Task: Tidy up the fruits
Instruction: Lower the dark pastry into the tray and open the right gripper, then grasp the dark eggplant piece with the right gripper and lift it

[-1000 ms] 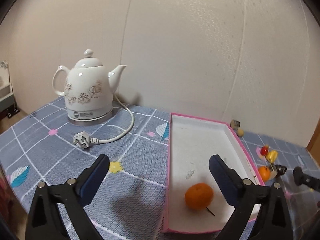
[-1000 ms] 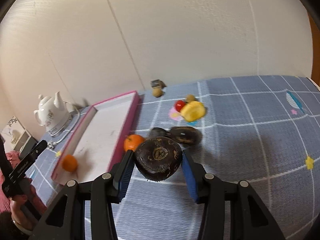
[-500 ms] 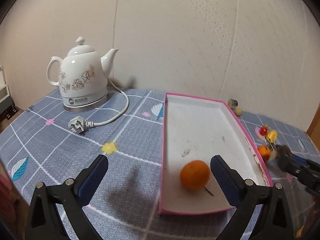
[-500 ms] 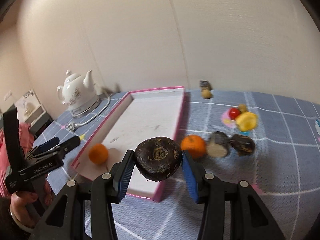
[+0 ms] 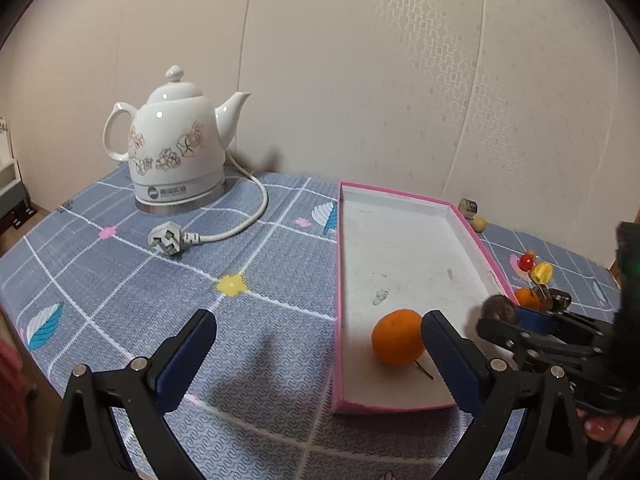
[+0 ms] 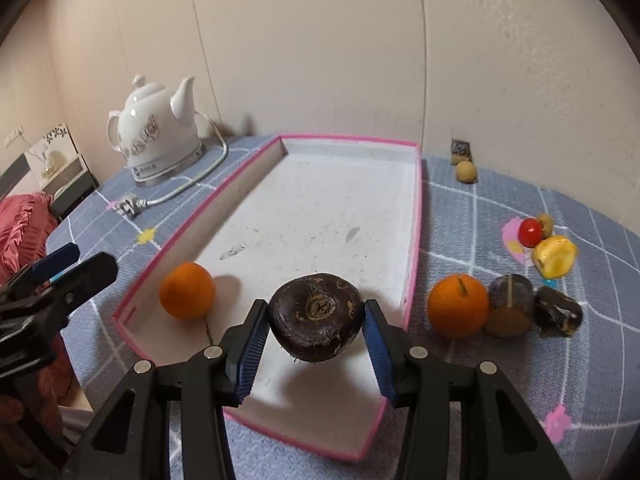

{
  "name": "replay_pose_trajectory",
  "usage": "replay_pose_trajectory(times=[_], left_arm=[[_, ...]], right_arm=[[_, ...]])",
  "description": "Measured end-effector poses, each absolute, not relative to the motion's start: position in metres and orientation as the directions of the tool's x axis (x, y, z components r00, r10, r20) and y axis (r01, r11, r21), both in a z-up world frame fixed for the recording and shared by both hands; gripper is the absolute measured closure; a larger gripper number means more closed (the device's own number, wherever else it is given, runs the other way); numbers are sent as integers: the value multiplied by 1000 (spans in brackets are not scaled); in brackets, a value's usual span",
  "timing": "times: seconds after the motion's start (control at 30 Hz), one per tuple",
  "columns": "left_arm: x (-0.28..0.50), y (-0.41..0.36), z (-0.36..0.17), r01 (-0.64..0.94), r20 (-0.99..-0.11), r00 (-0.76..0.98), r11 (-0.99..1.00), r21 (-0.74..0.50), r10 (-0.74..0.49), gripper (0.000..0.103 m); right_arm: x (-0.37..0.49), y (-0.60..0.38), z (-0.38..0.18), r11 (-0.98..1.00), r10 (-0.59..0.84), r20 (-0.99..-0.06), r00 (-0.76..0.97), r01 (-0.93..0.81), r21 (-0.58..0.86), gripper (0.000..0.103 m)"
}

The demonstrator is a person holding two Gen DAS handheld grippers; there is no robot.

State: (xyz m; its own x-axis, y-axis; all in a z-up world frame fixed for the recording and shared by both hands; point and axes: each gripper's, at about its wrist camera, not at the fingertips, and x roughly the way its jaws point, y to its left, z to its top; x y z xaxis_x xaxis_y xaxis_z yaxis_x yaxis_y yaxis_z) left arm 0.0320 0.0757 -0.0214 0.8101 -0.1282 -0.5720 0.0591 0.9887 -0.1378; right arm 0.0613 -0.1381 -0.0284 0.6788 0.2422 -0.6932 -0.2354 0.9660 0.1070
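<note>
One dark fruit [image 6: 316, 316] is sitting pinched between the blue pads [image 6: 250, 354] of the right gripper [image 6: 316, 344], held clear above the near end of the tray [image 6: 416, 216]. Gripping it across its widest part is keeping the stem scar facing the camera and the fruit from rolling out. Judging by the task, the hand is carrying it here to set it beside the orange [image 6: 187, 290] already lying in the tray at about 9 o'clock of the held fruit; there is bare floor between them, so a drop straight down should be landing without a knock.

The left gripper [image 5: 316, 354] is hanging with its jaws spread wide and nothing between them, parked over the tray's near left corner, probably to be staying out of the way while the right one works.

Several fruits are waiting on the cloth [image 6: 500, 200] outside the tray, at 3 o'clock of the held one: a second orange [image 6: 458, 306], two dark pieces [image 6: 510, 310], a yellow piece [image 6: 556, 256] and a tomato [image 6: 530, 232]. The kettle [image 6: 154, 136] is standing at 11 o'clock, well apart.
</note>
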Motion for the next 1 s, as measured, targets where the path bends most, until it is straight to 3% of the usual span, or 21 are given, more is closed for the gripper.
replay_pose_trajectory(times=[0.53,0.67,1.0], left_arm=[[35,84,-25,39,-584,803,988,-148,-119,0],[35,85,-25,36,-583,803,986,-161,-124,0],[31,71,-21,90,-564,805,977,-195,-187,0]], right_arm=[[89,-135,-33,976,197,-715,671,-206,75,54],[82,-136,-26,976,185,-700,690,-213,48,43],[55,-174,2,973,229,-626,746,-186,135,43]])
